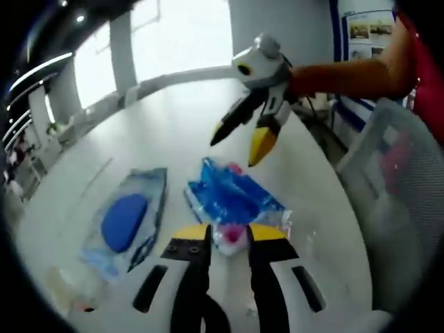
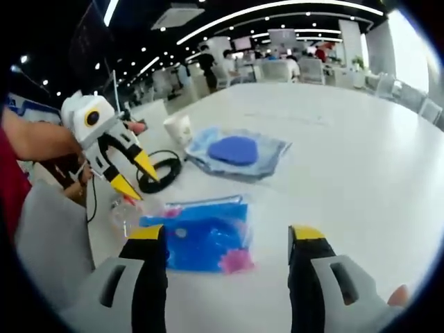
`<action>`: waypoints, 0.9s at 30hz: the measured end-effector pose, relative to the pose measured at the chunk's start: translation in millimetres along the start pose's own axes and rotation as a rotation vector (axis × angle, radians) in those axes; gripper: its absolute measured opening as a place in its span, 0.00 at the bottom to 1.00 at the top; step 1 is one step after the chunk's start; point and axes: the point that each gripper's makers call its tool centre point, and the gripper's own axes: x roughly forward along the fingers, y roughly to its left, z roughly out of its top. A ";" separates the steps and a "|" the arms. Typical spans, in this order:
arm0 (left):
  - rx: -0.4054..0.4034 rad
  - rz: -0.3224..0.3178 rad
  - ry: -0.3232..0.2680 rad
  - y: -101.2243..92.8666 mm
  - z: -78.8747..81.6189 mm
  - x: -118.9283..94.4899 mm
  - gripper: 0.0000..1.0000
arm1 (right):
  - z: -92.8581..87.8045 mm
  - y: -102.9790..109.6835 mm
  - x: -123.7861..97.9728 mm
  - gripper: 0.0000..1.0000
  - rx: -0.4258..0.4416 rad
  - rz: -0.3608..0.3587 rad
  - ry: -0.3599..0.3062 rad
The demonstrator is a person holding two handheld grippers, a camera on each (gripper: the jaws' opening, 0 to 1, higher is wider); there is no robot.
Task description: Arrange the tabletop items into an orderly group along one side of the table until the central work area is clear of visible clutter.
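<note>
Blue packet (image 1: 232,198) on white table (image 1: 166,132): near end pinched by left gripper (image 1: 229,239). Right gripper (image 2: 225,239): jaws spread, packet between and beyond. Clear bag (image 2: 239,152), farther off: holds blue pad (image 2: 234,149). Paper cup (image 2: 179,128), black cable (image 2: 161,170) alongside.

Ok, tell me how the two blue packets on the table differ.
The near packet is bright blue film with pink bits at one end; the far packet is pale and clear around a dark blue oval pad. The near packet lies just ahead of the open right gripper and by the left gripper's tips; the far packet lies beyond, near a paper cup. Both lie flat on the white table.
</note>
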 end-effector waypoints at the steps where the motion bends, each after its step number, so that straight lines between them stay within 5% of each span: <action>1: 0.004 -0.007 0.009 -0.1 -1.7 0.7 0.16 | -0.4 0.1 1.0 0.69 0.004 0.003 0.001; 6: 0.023 -0.053 0.029 0.4 -2.3 3.6 0.16 | -1.3 1.9 5.7 0.67 0.013 0.018 0.007; 18: 0.265 -0.208 0.163 -15.1 -11.1 15.9 0.17 | -4.1 -0.5 9.7 0.66 0.034 0.026 0.005; 27: 0.308 -0.248 0.197 -15.9 -18.3 21.9 0.13 | -10.9 0.5 14.7 0.59 0.046 0.050 0.035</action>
